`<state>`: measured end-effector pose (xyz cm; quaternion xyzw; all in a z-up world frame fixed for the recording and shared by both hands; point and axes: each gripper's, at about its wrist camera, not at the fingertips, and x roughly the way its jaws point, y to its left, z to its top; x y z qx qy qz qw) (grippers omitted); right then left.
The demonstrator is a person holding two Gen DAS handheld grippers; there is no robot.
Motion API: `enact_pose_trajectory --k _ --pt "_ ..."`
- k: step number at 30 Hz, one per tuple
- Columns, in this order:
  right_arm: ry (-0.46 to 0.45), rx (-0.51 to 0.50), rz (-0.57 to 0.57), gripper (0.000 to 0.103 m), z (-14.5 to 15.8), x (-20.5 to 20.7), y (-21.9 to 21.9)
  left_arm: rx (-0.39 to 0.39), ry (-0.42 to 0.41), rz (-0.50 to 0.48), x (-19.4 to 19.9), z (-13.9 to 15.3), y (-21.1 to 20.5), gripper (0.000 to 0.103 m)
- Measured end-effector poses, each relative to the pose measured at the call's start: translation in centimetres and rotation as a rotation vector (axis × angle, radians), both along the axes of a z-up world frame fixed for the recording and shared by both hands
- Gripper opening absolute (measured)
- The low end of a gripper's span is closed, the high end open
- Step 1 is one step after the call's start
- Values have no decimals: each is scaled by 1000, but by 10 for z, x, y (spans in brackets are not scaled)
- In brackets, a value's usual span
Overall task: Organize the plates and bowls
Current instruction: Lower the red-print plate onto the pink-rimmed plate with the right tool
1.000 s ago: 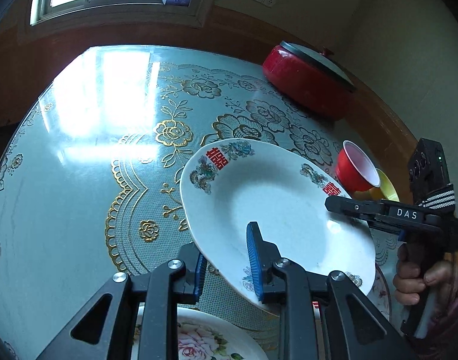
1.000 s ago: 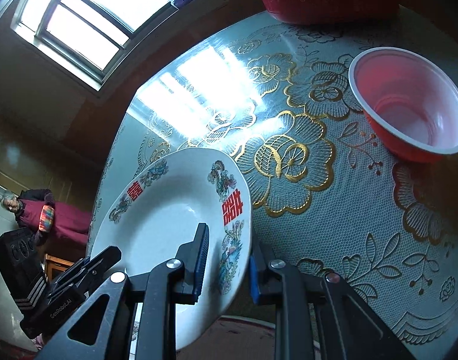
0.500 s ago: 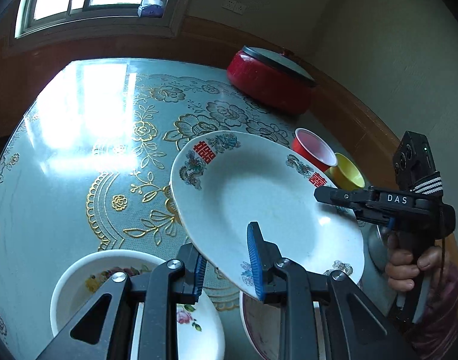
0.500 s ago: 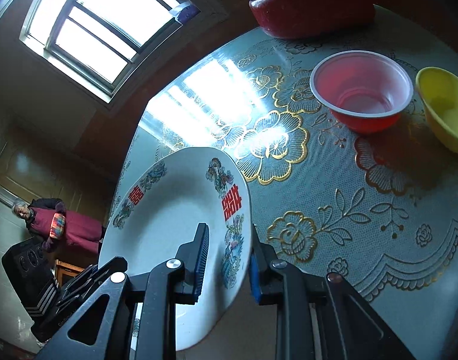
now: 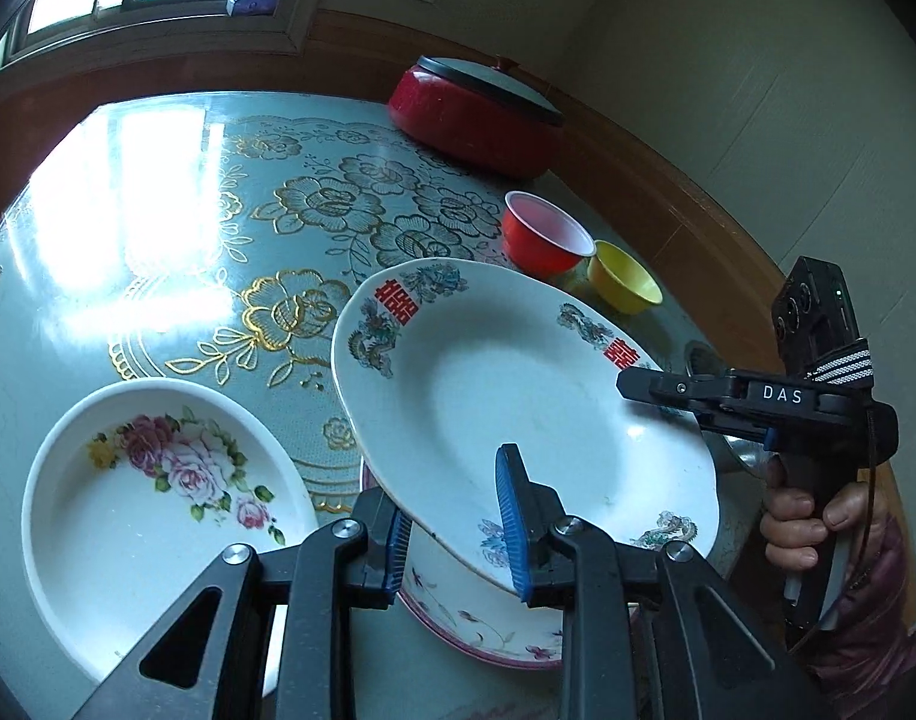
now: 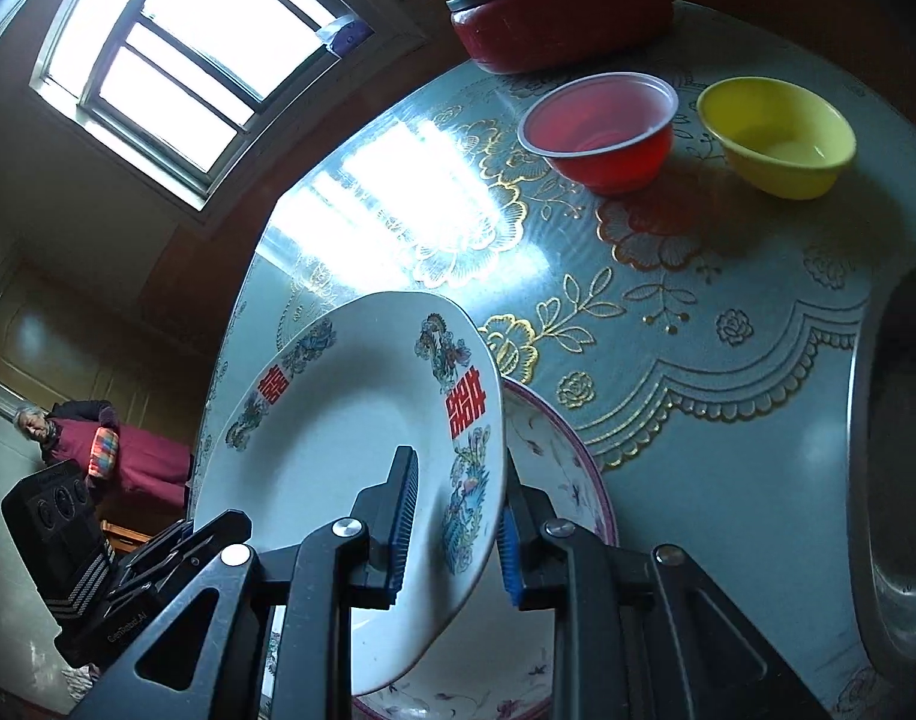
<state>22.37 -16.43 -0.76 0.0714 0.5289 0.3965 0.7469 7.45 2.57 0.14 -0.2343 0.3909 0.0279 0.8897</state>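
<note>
Plate (image 5: 517,396): we hold it tilted above the surface (image 5: 158,228), over a pink-rimmed plate (image 5: 475,624).
Left tongs (image 5: 458,531): clenched on its near rim.
Right tongs (image 6: 452,525): gripping its opposite rim.
Flowered plate (image 5: 128,516): beside it.
Red bowl (image 6: 601,126), yellow bowl (image 6: 775,132): farther back.

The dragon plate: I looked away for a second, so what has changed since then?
Both grippers, left and right, carried the dragon plate back over the pink-rimmed plate, beside the rose dish. Both grips, red bowl and yellow bowl stayed.
</note>
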Motion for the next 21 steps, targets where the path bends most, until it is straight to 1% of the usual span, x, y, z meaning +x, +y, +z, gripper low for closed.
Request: enact_pose_trajectory --k 5,9,15,19,21 --pt "1 -15 -7 24 -5 -9 -7 -16 18 -21 -4 -8 -11 28" --pt "4 -32 -20 24 -11 -13 -14 -13 31 -36 -6 -12 -16 29" --pt "-13 -101 -40 24 -21 -14 -21 -20 60 -57 -5 -21 -23 30" --pt "-10 -109 -50 24 -26 -13 -23 12 81 -53 -5 -27 -27 29" --pt "-14 -113 -49 24 -26 -14 -23 10 87 -49 -4 -28 -26 29"
